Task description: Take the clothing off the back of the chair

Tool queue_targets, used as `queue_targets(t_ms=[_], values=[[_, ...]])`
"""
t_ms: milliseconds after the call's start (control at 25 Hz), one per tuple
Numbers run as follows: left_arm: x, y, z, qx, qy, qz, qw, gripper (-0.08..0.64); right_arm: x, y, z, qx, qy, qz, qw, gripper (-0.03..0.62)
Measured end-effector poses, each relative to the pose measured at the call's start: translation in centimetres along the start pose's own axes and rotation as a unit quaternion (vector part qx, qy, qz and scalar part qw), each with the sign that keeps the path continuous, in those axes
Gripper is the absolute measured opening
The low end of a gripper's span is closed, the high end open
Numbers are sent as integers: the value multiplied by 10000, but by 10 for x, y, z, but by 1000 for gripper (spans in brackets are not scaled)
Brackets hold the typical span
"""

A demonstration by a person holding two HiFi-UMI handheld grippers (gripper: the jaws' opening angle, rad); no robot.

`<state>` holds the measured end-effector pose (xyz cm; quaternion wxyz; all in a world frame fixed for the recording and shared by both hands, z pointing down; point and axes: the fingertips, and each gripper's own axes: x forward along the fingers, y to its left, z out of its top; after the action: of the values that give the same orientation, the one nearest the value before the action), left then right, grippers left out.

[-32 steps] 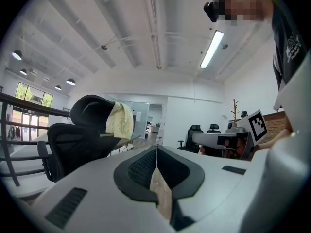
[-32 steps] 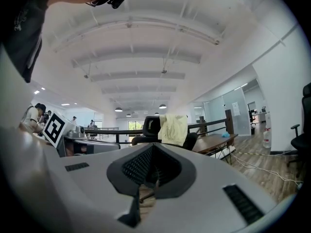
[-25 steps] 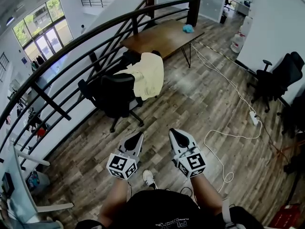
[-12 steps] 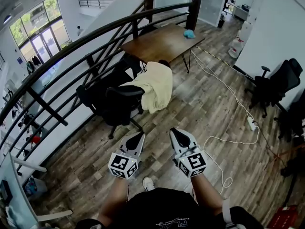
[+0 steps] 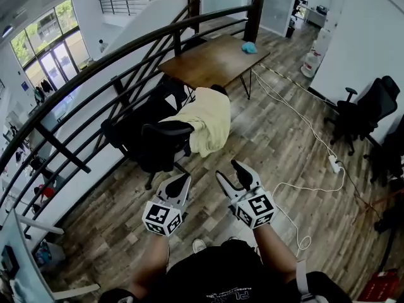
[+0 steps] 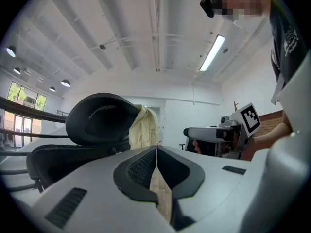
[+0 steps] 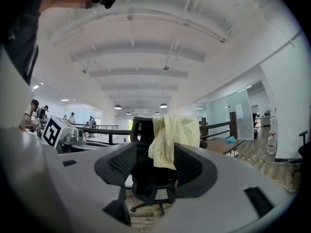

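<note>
A pale yellow garment (image 5: 205, 120) hangs over the back of a black office chair (image 5: 158, 145) near the railing. It also shows as the yellow garment (image 7: 171, 139) ahead of my right jaws and as a strip of yellow cloth (image 6: 144, 132) behind the chair's headrest. My left gripper (image 5: 182, 183) is shut and empty, short of the chair. My right gripper (image 5: 232, 171) has its jaws opening with nothing between them, well short of the garment.
A dark curved railing (image 5: 95, 68) runs along the left. A wooden table (image 5: 211, 57) with a blue object stands beyond the chair. Another black chair (image 5: 366, 109) sits at right. A white cable and power strip (image 5: 331, 163) trail over the wood floor.
The chair and garment have come nearer as both grippers advanced toward them. The right gripper's jaws, shut before, now stand apart.
</note>
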<state>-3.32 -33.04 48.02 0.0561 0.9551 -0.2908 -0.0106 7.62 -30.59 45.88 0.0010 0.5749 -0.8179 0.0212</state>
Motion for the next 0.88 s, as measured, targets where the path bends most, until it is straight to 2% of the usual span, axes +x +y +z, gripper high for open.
queue_targets(t_ms=[200, 600, 880], values=[[5, 9, 4, 35, 15, 224, 9997, 17, 18, -19, 3, 131, -11, 56, 9999, 299], [18, 25, 11, 51, 43, 766, 9970, 17, 58, -61, -1, 537, 196, 379, 9976, 376], [27, 25, 9, 40, 67, 997, 9950, 17, 86, -78, -1, 596, 337, 747, 9949, 427]])
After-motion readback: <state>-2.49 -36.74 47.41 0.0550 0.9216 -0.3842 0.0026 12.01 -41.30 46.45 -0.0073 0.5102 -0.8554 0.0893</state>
